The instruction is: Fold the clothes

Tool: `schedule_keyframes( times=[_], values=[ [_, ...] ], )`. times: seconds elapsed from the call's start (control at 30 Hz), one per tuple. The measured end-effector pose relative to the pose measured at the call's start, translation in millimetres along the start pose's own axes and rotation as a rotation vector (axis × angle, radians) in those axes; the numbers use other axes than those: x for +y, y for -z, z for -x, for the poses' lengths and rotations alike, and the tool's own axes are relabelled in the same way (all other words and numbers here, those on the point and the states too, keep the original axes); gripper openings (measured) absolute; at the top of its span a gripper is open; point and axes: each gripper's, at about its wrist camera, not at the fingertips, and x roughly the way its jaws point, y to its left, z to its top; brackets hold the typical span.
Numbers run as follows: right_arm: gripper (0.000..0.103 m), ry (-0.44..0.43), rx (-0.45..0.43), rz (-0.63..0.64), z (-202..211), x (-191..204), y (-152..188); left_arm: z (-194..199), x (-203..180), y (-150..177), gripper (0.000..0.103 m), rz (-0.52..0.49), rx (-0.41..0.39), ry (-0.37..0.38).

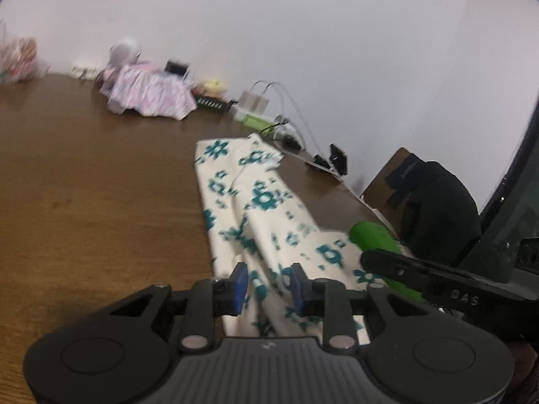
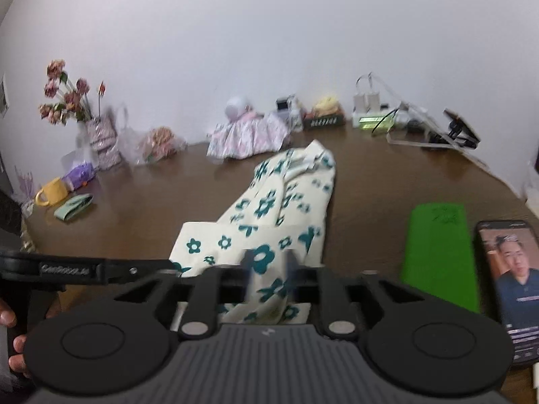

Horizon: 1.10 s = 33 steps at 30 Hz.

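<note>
A cream garment with teal flowers (image 1: 256,208) lies in a long rumpled strip on the brown table (image 1: 84,175). My left gripper (image 1: 269,286) is open, its blue pads on either side of a raised fold at the garment's near end. In the right wrist view the same garment (image 2: 269,208) runs away from me. My right gripper (image 2: 269,269) is open over its near end, with cloth between the fingers. The fingers there are blurred. The right gripper's body also shows at the right of the left wrist view (image 1: 421,276).
A green flat case (image 2: 438,252) and a lit phone (image 2: 512,286) lie right of the garment. A pink folded garment (image 2: 249,134), chargers and cables (image 2: 387,118), a flower vase (image 2: 84,118) and a yellow mug (image 2: 54,192) line the far edge. A black chair (image 1: 438,208) stands at the right.
</note>
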Motion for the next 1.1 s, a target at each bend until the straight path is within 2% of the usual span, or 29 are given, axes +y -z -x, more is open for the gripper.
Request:
schedule_keyframes(
  times=[0.13,0.2,0.33,0.43,0.53,0.63,0.8,0.9,1.0,1.07,1.1],
  values=[
    [0.024,0.008,0.087,-0.047,-19,-7,11,3,-3,-4,0.026,-0.018,-0.017,-0.004],
    [0.024,0.008,0.096,-0.075,-22,-10,14,4,-5,-6,0.028,-0.027,-0.025,-0.005],
    [0.024,0.043,0.03,-0.028,-7,-6,5,7,-9,-9,0.026,-0.046,-0.042,-0.009],
    [0.024,0.019,-0.023,-0.028,1,-6,-4,9,-15,-16,0.026,-0.065,-0.066,0.007],
    [0.022,0.006,-0.018,-0.021,-5,-4,-5,-7,-27,-15,0.025,-0.115,-0.025,-0.006],
    [0.019,0.009,0.019,-0.002,-17,0,-2,-30,-25,-5,0.018,-0.127,0.075,-0.103],
    [0.018,0.015,0.081,0.031,-37,7,4,-27,-14,-4,0.022,-0.066,0.074,-0.089],
    [0.019,-0.018,0.055,0.033,-18,5,-1,-11,-12,-6,0.021,-0.074,0.035,-0.089],
    [0.024,-0.033,0.006,0.082,8,2,0,9,-10,0,0.026,-0.094,0.024,-0.043],
    [0.024,-0.047,-0.014,0.108,23,-3,5,22,-10,7,0.039,-0.106,0.033,0.009],
    [0.024,-0.06,-0.018,0.113,28,-6,8,27,-11,11,0.051,-0.113,0.03,0.022]
  ],
)
